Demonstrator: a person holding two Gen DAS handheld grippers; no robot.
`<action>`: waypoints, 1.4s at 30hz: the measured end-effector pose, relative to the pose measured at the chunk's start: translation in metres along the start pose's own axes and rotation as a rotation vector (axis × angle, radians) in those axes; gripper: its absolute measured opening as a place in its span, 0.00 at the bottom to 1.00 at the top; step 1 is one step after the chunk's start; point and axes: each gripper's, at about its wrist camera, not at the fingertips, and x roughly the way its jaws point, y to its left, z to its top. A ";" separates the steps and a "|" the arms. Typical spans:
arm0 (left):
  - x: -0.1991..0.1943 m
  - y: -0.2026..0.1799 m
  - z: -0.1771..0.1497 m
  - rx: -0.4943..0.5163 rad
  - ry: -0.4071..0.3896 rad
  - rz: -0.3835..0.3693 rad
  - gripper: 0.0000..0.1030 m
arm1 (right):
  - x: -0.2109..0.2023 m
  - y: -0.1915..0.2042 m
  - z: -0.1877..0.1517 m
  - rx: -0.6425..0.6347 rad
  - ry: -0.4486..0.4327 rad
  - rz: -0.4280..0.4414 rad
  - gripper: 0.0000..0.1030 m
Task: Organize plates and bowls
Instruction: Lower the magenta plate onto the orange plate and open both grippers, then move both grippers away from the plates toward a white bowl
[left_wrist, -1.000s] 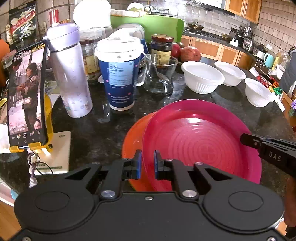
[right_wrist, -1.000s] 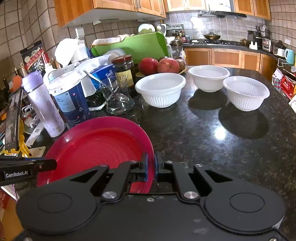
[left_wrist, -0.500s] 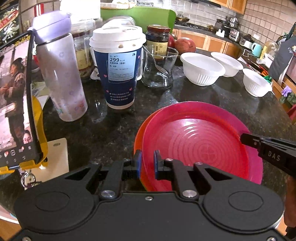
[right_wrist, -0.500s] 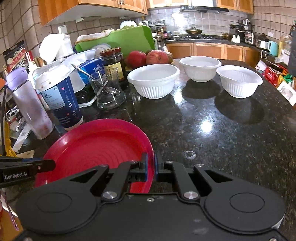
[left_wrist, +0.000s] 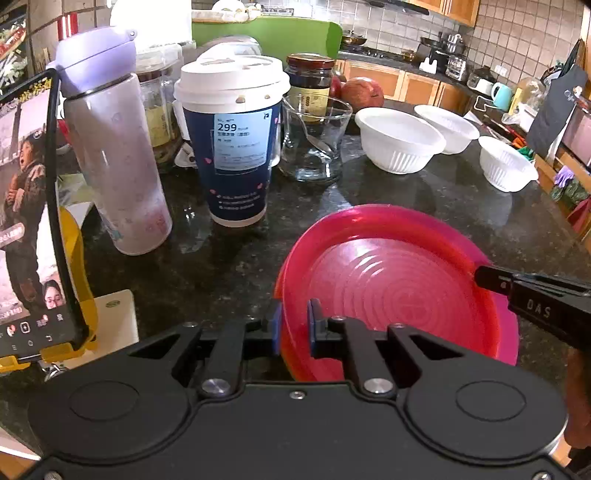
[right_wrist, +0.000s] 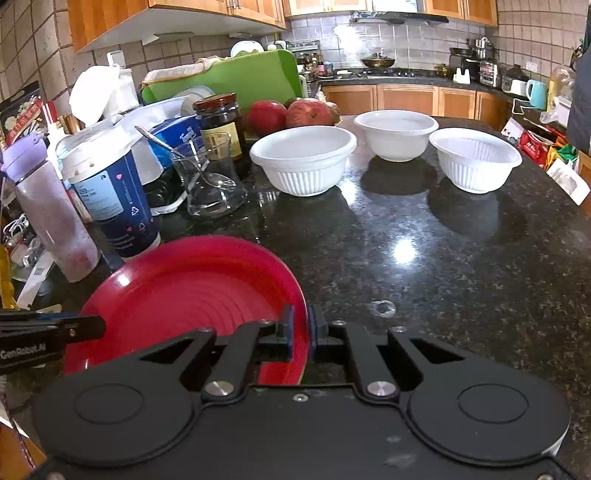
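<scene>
Left gripper (left_wrist: 293, 325) astride the near left rim of the red plate (left_wrist: 399, 288), pads set a little apart with the rim between; right gripper (right_wrist: 301, 328) over the plate's right rim, jaws just eased apart slightly, rim in the gap. Plate near the front edge of the dark stone counter (right_wrist: 424, 266), stacked on an orange plate (left_wrist: 277, 284) showing only as a sliver at its left. Beyond, paper cup (left_wrist: 236, 147) and purple bottle (left_wrist: 114, 158) toward the left edge, glass jug (left_wrist: 314, 144) behind, three white bowls (right_wrist: 303, 158) in a row further back.
</scene>
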 end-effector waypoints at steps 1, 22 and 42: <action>0.000 0.000 0.000 0.001 -0.002 0.008 0.19 | 0.000 0.001 0.000 -0.003 -0.002 0.005 0.15; -0.005 0.003 -0.001 -0.017 0.004 -0.021 0.40 | -0.009 0.003 0.002 -0.001 -0.027 0.004 0.19; -0.008 -0.019 0.001 0.026 0.022 -0.034 0.51 | -0.027 -0.007 -0.006 0.034 -0.011 0.003 0.37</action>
